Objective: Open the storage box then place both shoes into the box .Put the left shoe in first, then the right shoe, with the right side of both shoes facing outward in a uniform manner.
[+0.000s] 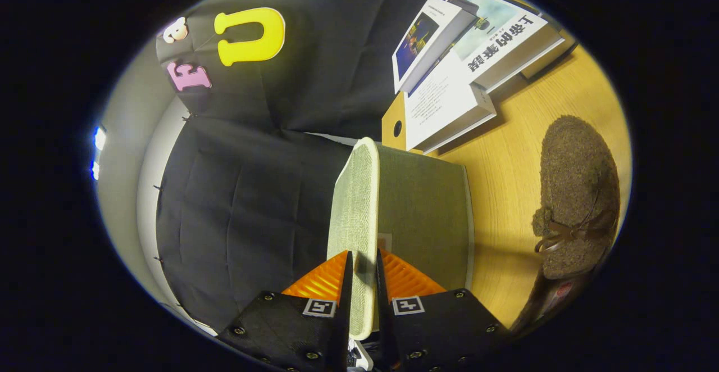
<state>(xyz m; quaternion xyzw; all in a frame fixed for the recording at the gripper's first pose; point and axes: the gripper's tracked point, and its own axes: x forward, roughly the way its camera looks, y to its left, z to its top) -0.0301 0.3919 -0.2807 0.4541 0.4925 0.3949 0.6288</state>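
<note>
My gripper (362,273) is shut on the pale woven lid (354,203) of the storage box, both fingers pressing on the lid's edge from either side. The lid stands on edge, stretching away ahead of the fingers. Right beside it is the olive-green fabric box (424,209) on the wooden table (505,164). A brown fuzzy shoe (578,192) with a small bow lies on the table to the right of the box. The whole view is rolled sideways.
A stack of books (460,63) lies on the table beyond the box, next to a small wooden block with a hole (395,126). The black cloth booth wall (253,192) stands on the other side of the lid.
</note>
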